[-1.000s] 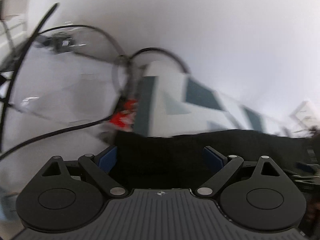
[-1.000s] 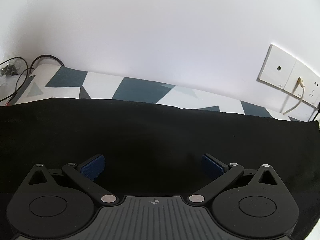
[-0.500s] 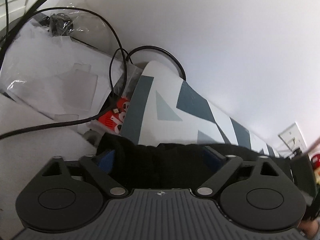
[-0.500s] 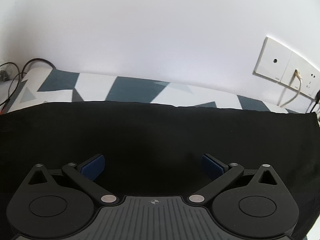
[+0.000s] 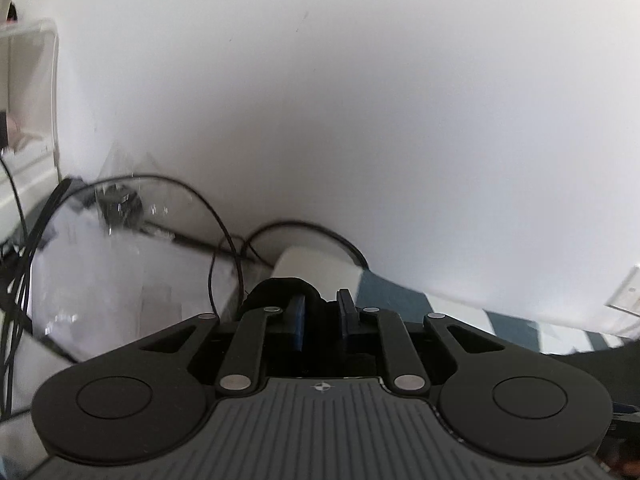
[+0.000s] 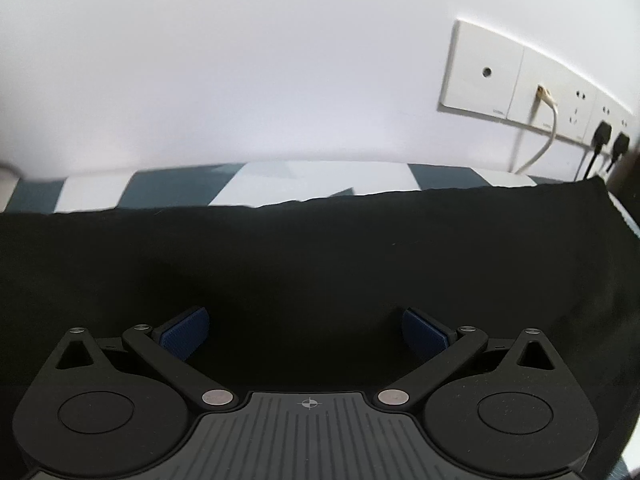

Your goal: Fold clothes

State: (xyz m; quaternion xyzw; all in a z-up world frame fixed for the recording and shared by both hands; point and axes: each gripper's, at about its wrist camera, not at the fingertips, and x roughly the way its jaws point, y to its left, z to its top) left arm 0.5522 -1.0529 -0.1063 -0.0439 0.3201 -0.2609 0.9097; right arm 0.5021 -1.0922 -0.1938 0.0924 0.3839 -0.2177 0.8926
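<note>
My left gripper (image 5: pixel 321 312) is closing on a bunched fold of the black cloth (image 5: pixel 280 290); my right gripper (image 6: pixel 306 330) hangs released above it. Only the right view shows the cloth (image 6: pixel 320 256) spread long left-to-right over the patterned sheet (image 6: pixel 172 188); only the left shows cables (image 5: pixel 224 240).

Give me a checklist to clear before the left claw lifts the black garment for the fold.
1. Left claw closing on a bunched edge of the black fabric garment: ok.
2. Right claw gripping the garment: not ok, pads wide apart above it.
3. Garment lying flat on the teal-and-white patterned cover: ok in the right wrist view.
4. Black cables clear of the left claw: cannot tell.
5. Grip layers, one or several: cannot tell.
</note>
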